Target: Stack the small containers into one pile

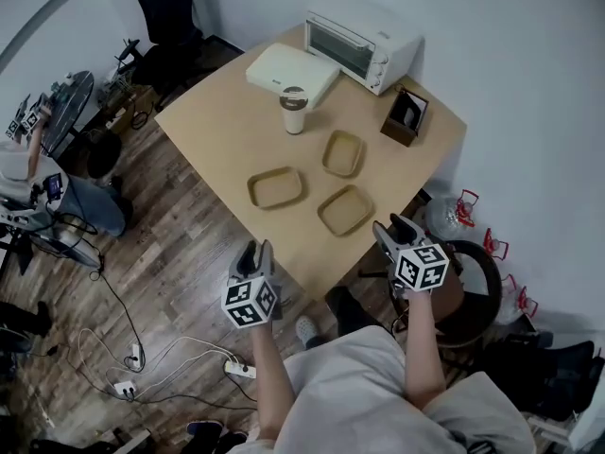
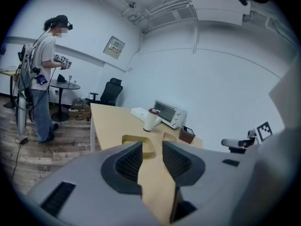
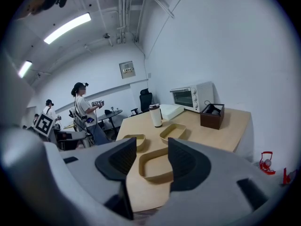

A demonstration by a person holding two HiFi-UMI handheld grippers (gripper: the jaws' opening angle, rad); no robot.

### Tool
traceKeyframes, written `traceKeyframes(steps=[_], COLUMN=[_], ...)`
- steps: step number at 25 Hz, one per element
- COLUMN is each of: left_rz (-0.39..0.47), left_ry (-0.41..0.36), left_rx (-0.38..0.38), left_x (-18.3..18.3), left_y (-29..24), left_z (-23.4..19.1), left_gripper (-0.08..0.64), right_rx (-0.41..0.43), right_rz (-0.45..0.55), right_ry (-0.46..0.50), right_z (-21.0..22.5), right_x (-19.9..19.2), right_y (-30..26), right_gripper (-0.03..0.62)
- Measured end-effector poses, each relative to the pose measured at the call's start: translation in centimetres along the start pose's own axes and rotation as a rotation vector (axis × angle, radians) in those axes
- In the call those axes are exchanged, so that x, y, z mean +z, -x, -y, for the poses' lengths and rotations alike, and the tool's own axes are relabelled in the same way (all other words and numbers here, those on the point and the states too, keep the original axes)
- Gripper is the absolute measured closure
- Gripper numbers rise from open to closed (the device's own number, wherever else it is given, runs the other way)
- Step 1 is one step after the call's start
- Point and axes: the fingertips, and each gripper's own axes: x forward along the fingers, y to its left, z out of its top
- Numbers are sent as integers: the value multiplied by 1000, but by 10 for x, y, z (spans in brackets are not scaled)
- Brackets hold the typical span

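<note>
Three small tan containers lie open side up on a light wooden table (image 1: pixel 217 121), none stacked and all apart. The left container (image 1: pixel 276 187) sits nearest the left side, the far container (image 1: pixel 343 152) lies deeper in, and the near container (image 1: pixel 345 209) is closest to the person's edge. Beyond them stands a pale tumbler (image 1: pixel 294 110) with a dark lid. Behind it is a flat white box (image 1: pixel 291 71), then a white toaster oven (image 1: pixel 362 41) at the back corner. An open brown box (image 1: pixel 405 116) sits toward the right edge. The right gripper (image 1: pixel 395 227) hangs at the table's near corner just short of the near container, its jaws wide apart and empty. The left gripper (image 1: pixel 253 251) hangs off the table above the floor, its jaws partly apart with nothing between them. The plank floor (image 1: pixel 180 253) carries loose cables (image 1: pixel 161 348) and a power strip (image 1: pixel 241 369). A black office chair (image 1: pixel 170 8) stands past the far corner. Well apart, a person (image 2: pixel 44 74) stands by a small round table (image 2: pixel 63 85). White walls (image 1: pixel 529 83) close the room, and strip lights (image 3: pixel 68 28) run along the ceiling.
</note>
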Motion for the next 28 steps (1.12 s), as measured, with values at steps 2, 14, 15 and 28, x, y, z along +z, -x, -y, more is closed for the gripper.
traceKeyframes(steps=[2, 14, 15, 28], left_rz=[-27, -149, -165, -269], left_ry=[3, 43, 62, 306], left_rx=[11, 53, 57, 232], left_x=[-10, -61, -67, -134], left_y=[-17, -116, -123, -161], left_z=[3, 57, 62, 76], left_gripper=[434, 434, 434, 437], right_rx=[3, 86, 92, 155], right_rz=[-32, -185, -200, -374], right_ry=[16, 3, 2, 39], right_z=[17, 70, 73, 93], right_x=[1, -16, -20, -79], right_y=[-17, -108, -114, -161], right_gripper=[380, 374, 374, 405])
